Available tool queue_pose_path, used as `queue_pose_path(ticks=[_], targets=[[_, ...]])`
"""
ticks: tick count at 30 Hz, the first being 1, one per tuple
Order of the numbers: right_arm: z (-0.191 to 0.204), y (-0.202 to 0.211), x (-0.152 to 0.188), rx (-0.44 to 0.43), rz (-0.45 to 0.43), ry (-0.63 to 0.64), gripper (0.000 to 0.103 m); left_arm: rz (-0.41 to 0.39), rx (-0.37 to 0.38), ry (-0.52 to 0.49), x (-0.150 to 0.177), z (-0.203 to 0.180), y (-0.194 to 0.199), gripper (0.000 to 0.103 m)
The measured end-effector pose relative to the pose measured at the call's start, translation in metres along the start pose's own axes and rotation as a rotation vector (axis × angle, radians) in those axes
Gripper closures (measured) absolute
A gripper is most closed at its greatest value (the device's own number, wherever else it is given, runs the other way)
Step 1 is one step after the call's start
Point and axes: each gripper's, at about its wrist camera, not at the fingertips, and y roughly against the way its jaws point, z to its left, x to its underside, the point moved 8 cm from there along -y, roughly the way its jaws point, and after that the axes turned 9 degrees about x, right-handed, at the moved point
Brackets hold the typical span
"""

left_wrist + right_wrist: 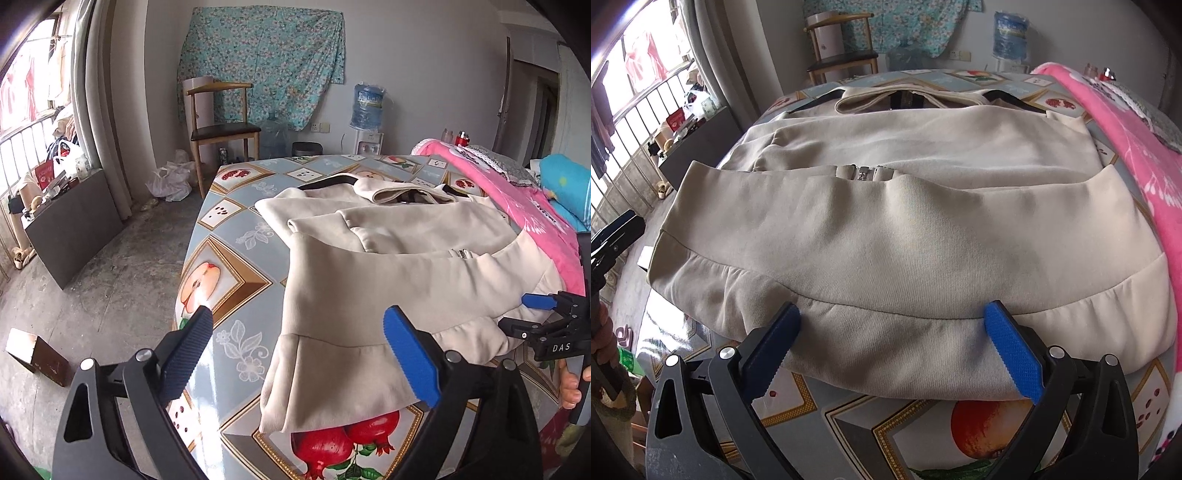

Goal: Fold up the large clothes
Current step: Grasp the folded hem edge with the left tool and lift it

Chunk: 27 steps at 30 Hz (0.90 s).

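Beige jacket (886, 229) half-folded on table (849, 424), both tools spread

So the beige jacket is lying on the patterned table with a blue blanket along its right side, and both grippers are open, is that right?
Not quite: the blanket beside the jacket is pink, not blue, as the right wrist view shows. The rest holds: the jacket lies on the patterned table, and the left gripper and right gripper are both open.

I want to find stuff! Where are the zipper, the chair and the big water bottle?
zipper (863, 173): right wrist view, on the metal pull.
chair (225, 130): left wrist view, on the dark seat.
water bottle (367, 107): left wrist view, on its blue body.
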Motion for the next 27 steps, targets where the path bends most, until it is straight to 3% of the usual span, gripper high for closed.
queue_pose_path(ticks=[4,6,12,13,15,17,18,21,23,27], targets=[[0.0,-0.001,-0.001,-0.002,0.006,0.0,0.006,0.053,0.051,0.028,-0.004,0.01,-0.025,0.025],[0.0,-0.001,-0.001,-0.006,0.004,0.001,0.006,0.089,0.089,0.065,-0.009,0.019,-0.041,0.035],[0.0,-0.001,0.0,-0.01,0.012,0.0,0.006,0.164,0.244,0.194,-0.021,0.036,-0.08,0.051],[0.0,0.0,0.0,-0.01,0.013,0.0,0.006,0.172,0.261,0.199,-0.021,0.036,-0.084,0.054],[0.0,0.0,0.0,-0.011,0.012,-0.001,0.006,0.167,0.292,0.176,-0.024,0.028,-0.084,0.074],[0.0,0.0,0.0,-0.01,0.013,-0.001,0.006,0.144,0.263,0.102,-0.027,0.018,-0.074,0.081],[0.0,0.0,0.0,-0.01,0.013,-0.001,0.006,0.119,0.248,0.05,-0.029,0.01,-0.066,0.082],[-0.001,0.0,0.001,-0.011,0.013,-0.002,0.006,0.074,0.31,-0.031,-0.032,-0.014,-0.047,0.082],[0.0,0.0,0.0,-0.012,0.012,-0.002,0.006,0.097,0.337,-0.038,-0.029,-0.021,-0.047,0.082],[0.0,0.0,0.0,-0.013,0.011,-0.003,0.006,0.163,0.278,-0.034,-0.025,-0.018,-0.064,0.082]])
